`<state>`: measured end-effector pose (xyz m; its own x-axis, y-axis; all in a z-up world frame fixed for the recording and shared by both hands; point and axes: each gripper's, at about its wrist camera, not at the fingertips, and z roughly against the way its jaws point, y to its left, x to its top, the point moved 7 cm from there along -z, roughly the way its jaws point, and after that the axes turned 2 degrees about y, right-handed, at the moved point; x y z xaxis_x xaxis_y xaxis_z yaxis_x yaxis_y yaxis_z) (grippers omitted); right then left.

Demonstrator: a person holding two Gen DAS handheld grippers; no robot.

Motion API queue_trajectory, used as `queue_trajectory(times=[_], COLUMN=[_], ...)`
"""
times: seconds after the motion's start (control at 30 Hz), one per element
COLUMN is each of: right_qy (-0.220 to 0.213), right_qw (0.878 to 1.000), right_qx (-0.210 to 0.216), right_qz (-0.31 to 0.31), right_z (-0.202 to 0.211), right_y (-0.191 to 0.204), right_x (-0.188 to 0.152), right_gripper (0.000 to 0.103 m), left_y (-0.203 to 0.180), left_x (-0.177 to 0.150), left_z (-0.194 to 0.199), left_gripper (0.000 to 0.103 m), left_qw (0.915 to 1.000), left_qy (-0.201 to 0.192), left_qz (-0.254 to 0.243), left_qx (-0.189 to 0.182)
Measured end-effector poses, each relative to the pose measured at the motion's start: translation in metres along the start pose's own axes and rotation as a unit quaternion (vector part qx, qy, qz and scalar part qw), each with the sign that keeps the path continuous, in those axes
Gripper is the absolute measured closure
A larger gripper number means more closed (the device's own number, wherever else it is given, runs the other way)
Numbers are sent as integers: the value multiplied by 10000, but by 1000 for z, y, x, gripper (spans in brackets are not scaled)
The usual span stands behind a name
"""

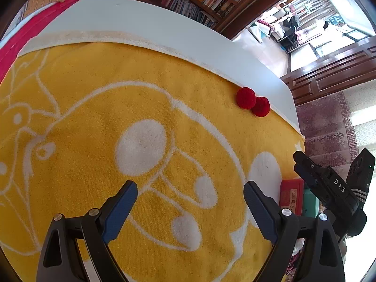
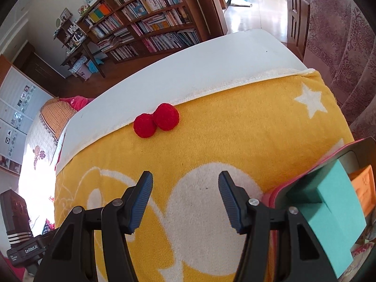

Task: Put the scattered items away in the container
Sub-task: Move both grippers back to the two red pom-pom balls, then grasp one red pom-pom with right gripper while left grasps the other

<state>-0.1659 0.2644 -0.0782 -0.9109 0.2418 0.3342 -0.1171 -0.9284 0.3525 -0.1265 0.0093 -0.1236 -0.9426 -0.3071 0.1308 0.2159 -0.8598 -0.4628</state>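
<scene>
Two red fuzzy balls (image 1: 253, 103) lie touching each other on the yellow towel (image 1: 94, 108), near its far white hem; they also show in the right wrist view (image 2: 156, 119). My left gripper (image 1: 190, 209) is open and empty, low over the towel, well short of the balls. My right gripper (image 2: 185, 202) is open and empty, also short of the balls; it shows from outside in the left wrist view (image 1: 303, 166). A red-rimmed container (image 2: 305, 178) at the towel's right edge holds teal blocks (image 2: 333, 209) and an orange piece (image 2: 363, 188).
The towel covers a white table (image 2: 188, 65) whose far edge and right corner (image 1: 289, 94) drop to a patterned rug (image 1: 329, 127). Bookshelves (image 2: 145, 23) stand behind. A red box (image 1: 292, 195) shows at the towel's right edge in the left wrist view.
</scene>
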Motion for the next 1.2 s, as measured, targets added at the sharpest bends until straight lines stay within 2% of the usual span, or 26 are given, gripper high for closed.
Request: queue_trajectory(times=[0.17,0.47,0.63,0.83,0.87,0.9,0.93,1.2], right_qy=[15,65,144,412,451,446,452,64], right_qw=[10000,9995,9989,9983,9982,9984,9984,9980], right_qx=[-8,-48,-83,36,84,71,85,-54], right_qz=[-66,304,429,407,376,343,317,619], right_z=[-12,-45,-66,-90,-92,-92,-91,-52], right_y=[1,24,31,30,29,26,24,15], right_x=[19,54,63,68,67,67,66,61], right_gripper=[41,41,41,41,44,59,62,63], left_y=[-7,-11,-11,-16,-19,-22,-27,-72], left_x=[11,25,38,53,55,56,58,81], left_z=[-8,-18,-20,-28,-31,-33,-36,-66], left_gripper=[10,10,10,10,10,10,10,10], left_qw=[9999,9996,9983,9978,9976,9973,9969,9920], left_qy=[1,-8,-144,-135,-123,-110,-95,-60], left_qz=[-98,-279,-494,-564,-598,-645,-708,-1233], left_qx=[-42,66,271,327,324,330,338,273])
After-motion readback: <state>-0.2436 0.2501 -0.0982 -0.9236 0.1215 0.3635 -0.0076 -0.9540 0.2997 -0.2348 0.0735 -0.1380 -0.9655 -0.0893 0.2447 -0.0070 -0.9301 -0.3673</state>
